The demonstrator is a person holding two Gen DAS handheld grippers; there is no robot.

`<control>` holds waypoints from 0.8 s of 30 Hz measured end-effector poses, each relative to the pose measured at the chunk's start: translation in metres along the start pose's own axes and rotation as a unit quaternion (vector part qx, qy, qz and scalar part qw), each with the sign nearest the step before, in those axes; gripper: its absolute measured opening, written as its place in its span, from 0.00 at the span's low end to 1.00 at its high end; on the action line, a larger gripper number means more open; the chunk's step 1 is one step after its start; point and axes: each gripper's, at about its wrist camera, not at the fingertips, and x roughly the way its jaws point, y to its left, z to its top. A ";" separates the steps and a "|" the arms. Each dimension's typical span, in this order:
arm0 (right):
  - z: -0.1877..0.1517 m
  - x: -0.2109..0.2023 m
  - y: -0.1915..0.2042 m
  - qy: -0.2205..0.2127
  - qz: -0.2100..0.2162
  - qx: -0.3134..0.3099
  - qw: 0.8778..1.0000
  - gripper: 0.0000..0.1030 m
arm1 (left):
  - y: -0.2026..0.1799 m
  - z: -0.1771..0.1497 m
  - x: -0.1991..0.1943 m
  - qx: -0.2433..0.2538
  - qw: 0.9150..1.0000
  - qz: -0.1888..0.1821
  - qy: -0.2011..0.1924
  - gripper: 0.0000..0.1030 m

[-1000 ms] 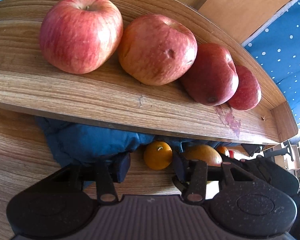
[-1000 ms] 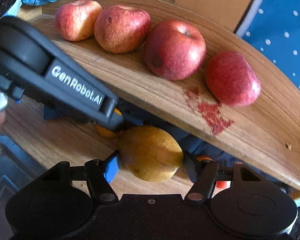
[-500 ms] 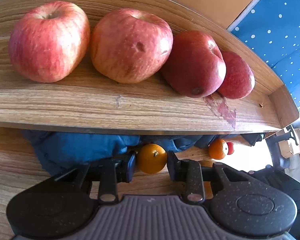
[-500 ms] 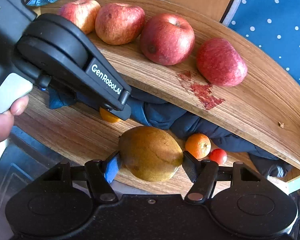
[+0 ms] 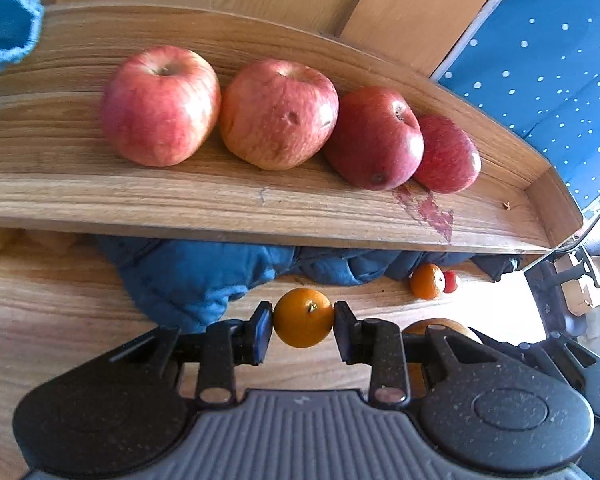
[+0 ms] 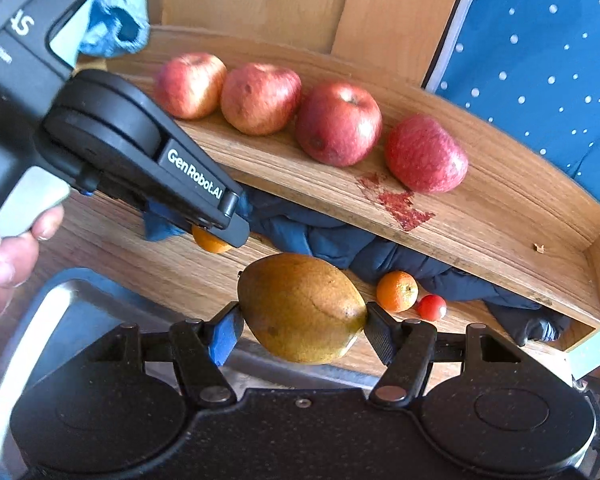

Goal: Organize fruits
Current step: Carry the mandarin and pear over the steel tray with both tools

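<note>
White lettering reads "GenRobot.AI" along the black left gripper, seen from the right wrist view, with a partial "S" mark higher on its body. That left gripper is clamped on a small round orange, pads pressing both sides, above the lower wooden board. The black right gripper grips a brownish-yellow pear between its fingers, held over the edge of a metal tray. A person's hand wraps the left handle. On the curved wooden upper shelf four red apples sit in a row, beside a red stain. Beneath the shelf lies crumpled blue cloth, with a second small orange touching a little red tomato. Behind: pale wood panels and a blue fabric with white dots.
</note>
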 end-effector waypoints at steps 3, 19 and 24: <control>-0.004 -0.018 0.001 -0.010 0.009 0.000 1.000 0.65 | -0.001 -0.008 -0.011 0.001 1.000 0.004 -0.004 0.35; -0.043 -0.077 0.013 -0.023 0.079 -0.016 0.997 0.66 | -0.014 -0.076 -0.061 -0.010 0.999 0.031 -0.002 0.35; -0.057 -0.088 0.021 -0.014 0.096 -0.024 0.995 0.66 | -0.012 -0.097 -0.068 -0.024 0.999 0.045 0.007 0.35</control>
